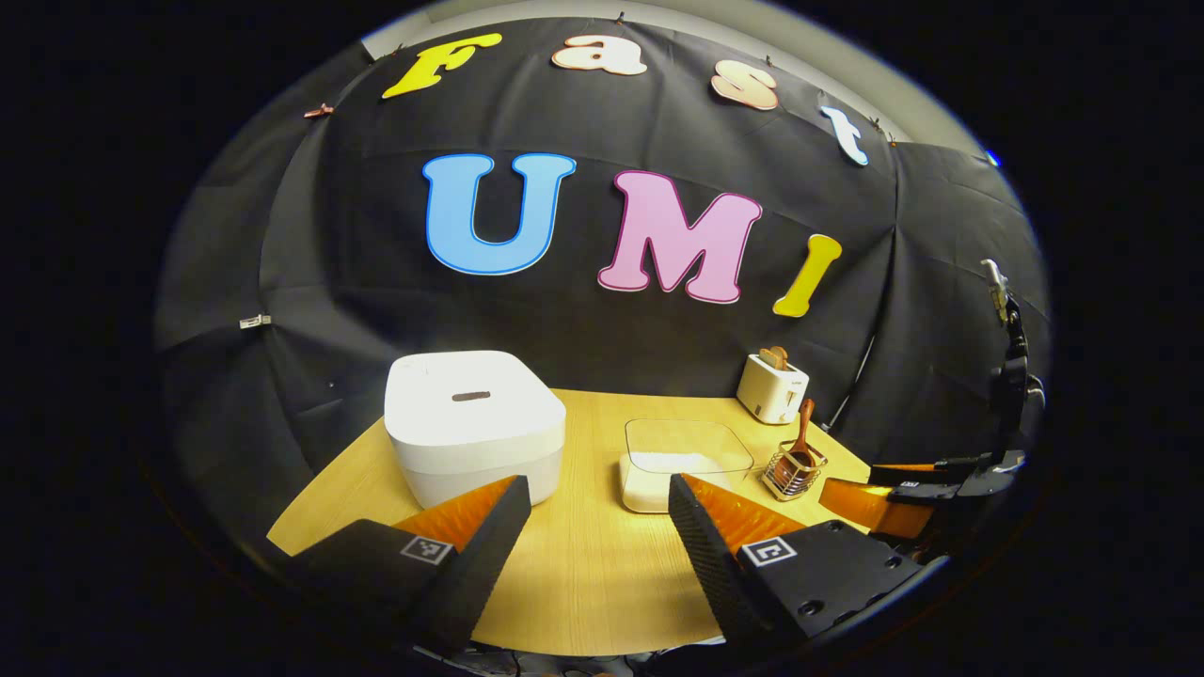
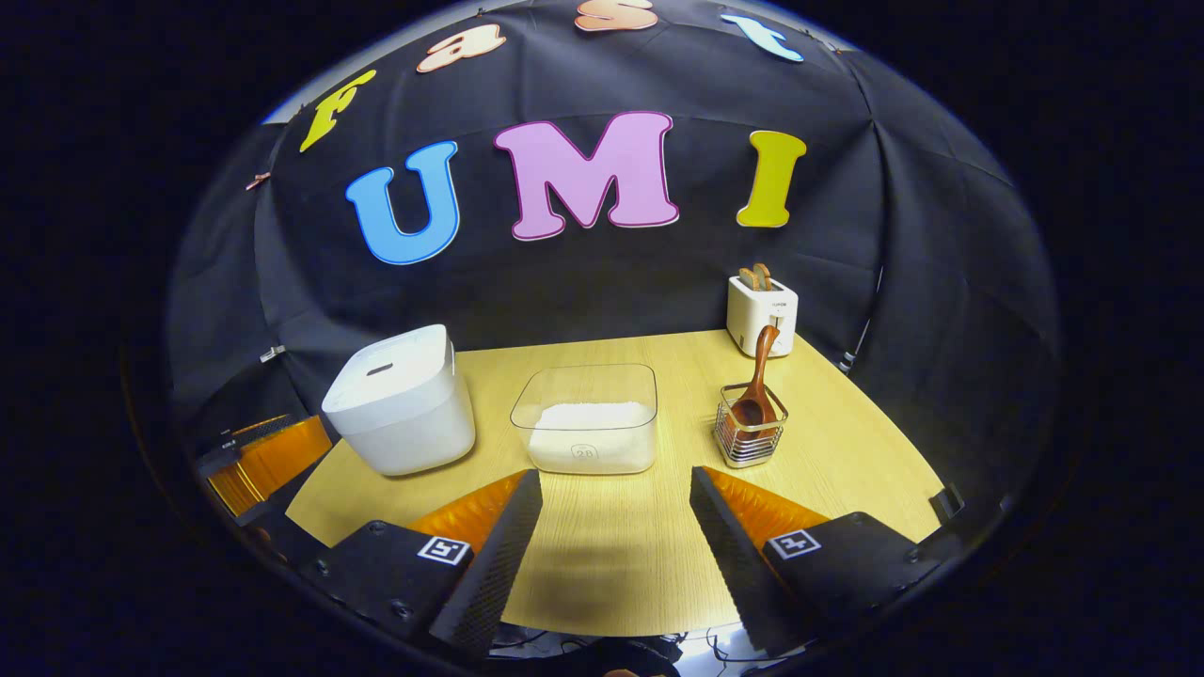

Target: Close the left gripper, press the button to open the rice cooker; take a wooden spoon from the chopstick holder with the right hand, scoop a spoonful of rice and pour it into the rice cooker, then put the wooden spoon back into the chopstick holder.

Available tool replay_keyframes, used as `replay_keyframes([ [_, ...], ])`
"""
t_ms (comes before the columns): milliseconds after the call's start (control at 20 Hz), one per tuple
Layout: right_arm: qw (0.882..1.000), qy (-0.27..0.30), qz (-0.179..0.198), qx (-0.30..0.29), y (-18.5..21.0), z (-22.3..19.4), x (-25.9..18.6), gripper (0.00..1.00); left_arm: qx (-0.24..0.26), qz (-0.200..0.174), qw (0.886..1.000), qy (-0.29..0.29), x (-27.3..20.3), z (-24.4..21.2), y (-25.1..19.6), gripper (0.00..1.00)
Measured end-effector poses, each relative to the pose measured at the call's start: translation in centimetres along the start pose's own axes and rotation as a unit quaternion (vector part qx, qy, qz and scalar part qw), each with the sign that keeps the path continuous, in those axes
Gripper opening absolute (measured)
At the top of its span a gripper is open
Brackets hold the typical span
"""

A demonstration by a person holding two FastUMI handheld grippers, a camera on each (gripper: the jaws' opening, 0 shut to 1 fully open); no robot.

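While both of your grippers hang above the near edge of the pale wooden table (image 2: 602, 555), each one's fingers stand well apart with nothing between them: the left gripper (image 1: 593, 512) and the right gripper (image 2: 616, 512) alike.

Your white, rounded-square rice cooker (image 1: 470, 418) sits with its lid down, ahead and a little to the left of the left gripper, the nearer of the two to it. The dark slot-shaped mark on the lid top faces up, so a press there would come from above; whether that mark is the button you cannot tell from here.

Your brown wooden spoon (image 2: 757, 381) stands in the wire chopstick holder (image 2: 750, 437), bowl down, its handle rising and leaning slightly toward the back wall. It lies ahead and to the right of the right gripper, which is the closer one to it. Between cooker and holder sits the clear square plastic container of white rice (image 2: 588, 423). Behind the holder stands a small white toaster (image 2: 762, 315).

A shut cooker with the spoon in its holder fits either end of the job, so the scene alone does not tell you which.
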State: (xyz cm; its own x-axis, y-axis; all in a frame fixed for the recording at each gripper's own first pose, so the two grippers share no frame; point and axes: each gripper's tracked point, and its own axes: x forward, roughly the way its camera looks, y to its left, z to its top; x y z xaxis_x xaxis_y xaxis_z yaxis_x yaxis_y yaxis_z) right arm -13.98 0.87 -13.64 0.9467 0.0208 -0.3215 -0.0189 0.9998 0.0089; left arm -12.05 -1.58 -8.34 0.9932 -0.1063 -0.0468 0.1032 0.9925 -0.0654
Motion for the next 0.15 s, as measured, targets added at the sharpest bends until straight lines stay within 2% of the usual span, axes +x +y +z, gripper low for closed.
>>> replay_keyframes([
  [150,1.000,0.012,0.001,-0.009,0.23,-1.12,-0.80,0.98,-0.010,0.009,1.000,0.007,-0.23,-0.73,0.86,0.95],
])
